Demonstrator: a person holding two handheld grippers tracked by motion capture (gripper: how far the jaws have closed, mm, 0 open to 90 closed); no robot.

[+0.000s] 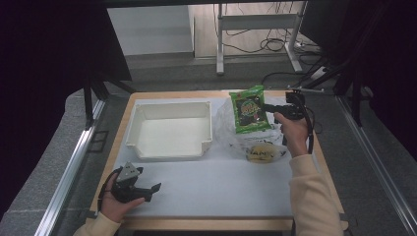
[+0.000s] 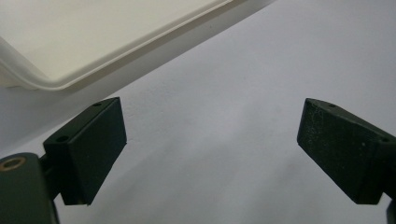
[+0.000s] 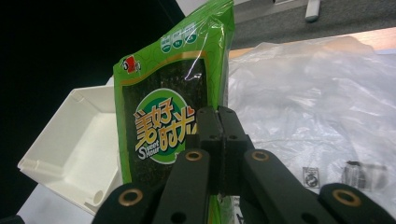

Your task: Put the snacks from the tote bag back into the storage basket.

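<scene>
While pinching the green snack packet (image 3: 163,121) by its edge in the right tool (image 3: 218,122), lifted above the plastic bag (image 1: 236,135), could let it slip toward the white bin (image 1: 169,129), left tool (image 2: 210,140) spread idle over tabletop (image 1: 221,187).

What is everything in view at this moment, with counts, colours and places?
snack packet: one, green with a dark window, held up at the table's far right.
bin: one, white, open, far left half of the table.
plastic bag: one, clear, crumpled, right of the bin under the packet.
yellow item: one, inside the bag's near end; what it is cannot be told.
table: one, wooden rim, white top.
left gripper: one, black, open, resting at the near left.
right gripper: one, black, shut on the snack packet's edge.
forearm sleeves: two, cream, near edge.
</scene>
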